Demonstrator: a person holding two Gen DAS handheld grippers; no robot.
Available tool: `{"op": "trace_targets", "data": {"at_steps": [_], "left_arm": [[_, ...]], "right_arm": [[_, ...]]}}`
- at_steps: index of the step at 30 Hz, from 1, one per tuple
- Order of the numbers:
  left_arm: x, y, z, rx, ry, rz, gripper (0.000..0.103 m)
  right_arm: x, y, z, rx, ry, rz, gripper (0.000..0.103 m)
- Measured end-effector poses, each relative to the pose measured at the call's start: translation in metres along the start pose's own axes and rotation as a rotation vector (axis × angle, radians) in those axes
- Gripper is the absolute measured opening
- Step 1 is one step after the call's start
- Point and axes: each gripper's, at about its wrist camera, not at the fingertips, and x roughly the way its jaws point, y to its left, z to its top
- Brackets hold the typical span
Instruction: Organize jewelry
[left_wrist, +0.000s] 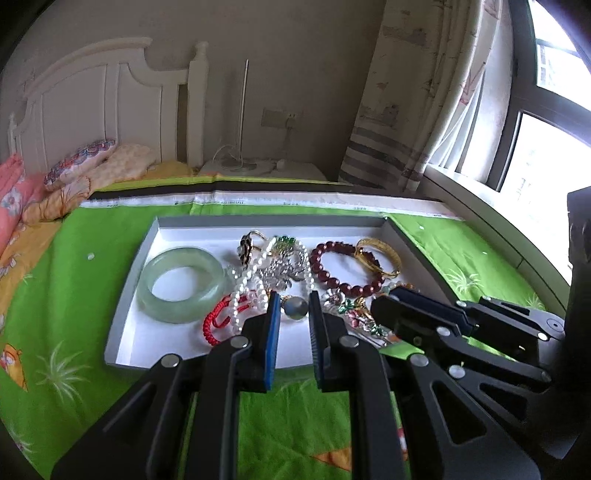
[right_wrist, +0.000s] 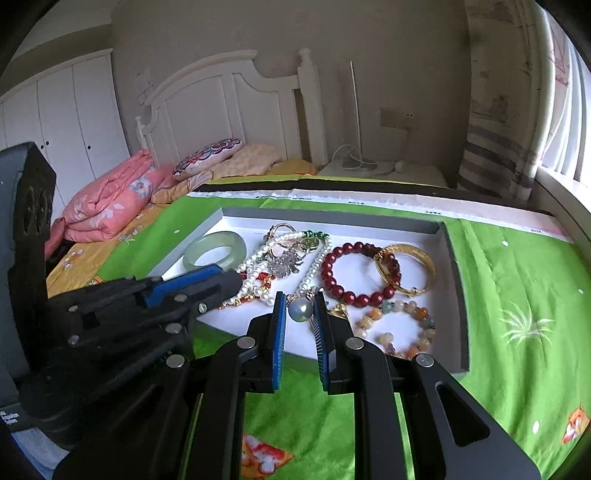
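Note:
A shallow grey-rimmed white tray (left_wrist: 155, 229) lies on the green cloth and holds the jewelry. In it are a pale jade bangle (left_wrist: 184, 254), a pearl necklace (left_wrist: 255, 269), a red cord (left_wrist: 218, 317), a dark red bead bracelet (left_wrist: 317, 258), a gold bangle (left_wrist: 384, 247) and a grey pearl (left_wrist: 295, 308). My left gripper (left_wrist: 294, 297) hovers over the tray's near part, jaws nearly together and empty. The pearl lies beyond its tips. My right gripper (right_wrist: 299, 295) hangs just to its right, equally narrow and empty, near a mixed stone bracelet (right_wrist: 424, 321).
The green patterned cloth (right_wrist: 517, 295) covers the bed around the tray. A folded pink quilt (right_wrist: 110, 206), a pillow (right_wrist: 207, 155) and a white headboard (right_wrist: 229, 96) are at the back left. A nightstand (right_wrist: 406, 170), curtain and window stand to the right.

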Motion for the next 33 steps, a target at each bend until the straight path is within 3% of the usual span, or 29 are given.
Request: {"op": "trace_targets", "data": {"at_steps": [8, 20, 23, 27, 29, 33], "left_arm": [[0.000, 0.012, -0.001, -0.053, 0.000, -0.021, 0.015], [0.001, 0.013, -0.001, -0.052, 0.001, -0.002, 0.016], [0.000, 0.013, -0.001, -0.054, 0.000, 0.025, 0.027], [-0.006, 0.022, -0.001, -0.101, -0.029, 0.055, 0.075], [-0.014, 0.025, -0.002, -0.117, -0.071, 0.064, 0.081], [-0.034, 0.030, 0.000, -0.141, -0.168, 0.089, 0.101]], "right_arm": [[0.010, 0.000, 0.002, 0.003, 0.027, 0.006, 0.017], [0.012, 0.002, 0.002, 0.003, 0.035, -0.008, 0.017], [0.011, -0.003, 0.002, 0.029, 0.036, -0.015, 0.018], [0.007, -0.018, 0.002, 0.102, 0.014, -0.016, 0.022], [0.001, -0.022, 0.001, 0.125, -0.013, -0.030, 0.036], [-0.019, -0.033, -0.003, 0.183, -0.106, -0.064, 0.078]]}}
